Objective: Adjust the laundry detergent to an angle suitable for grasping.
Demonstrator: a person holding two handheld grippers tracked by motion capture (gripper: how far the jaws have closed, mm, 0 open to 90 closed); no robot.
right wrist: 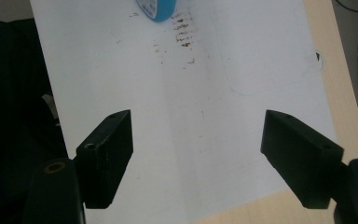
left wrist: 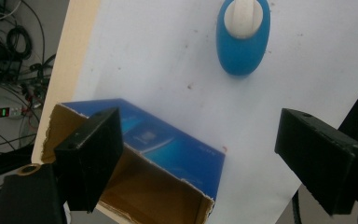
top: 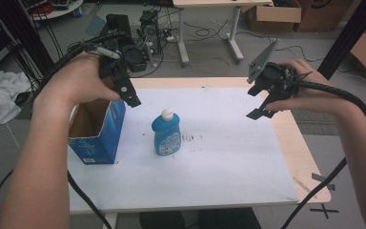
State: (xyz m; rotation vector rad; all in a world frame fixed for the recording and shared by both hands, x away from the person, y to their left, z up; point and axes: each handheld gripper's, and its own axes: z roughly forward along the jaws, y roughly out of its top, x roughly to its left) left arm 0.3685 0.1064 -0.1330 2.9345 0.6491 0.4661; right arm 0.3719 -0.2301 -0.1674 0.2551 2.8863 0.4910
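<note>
This looks like a lab or research workroom rather than a home. Beyond the pale wooden worktop [top: 310, 157] with its white sheet, the grey floor carries loose black cables [top: 205, 33], dark computer boxes [top: 150, 26] and a white-legged desk [top: 209, 28]. Brown cardboard cartons [top: 274, 14] stand stacked at the back, black metal frame struts [top: 348, 38] rise at the right, and black tape crosses [top: 325, 210] mark the floor.

Both forearms are bare, and each black gripper [top: 132, 99] [top: 262, 112] trails a ribbed black cable.
</note>
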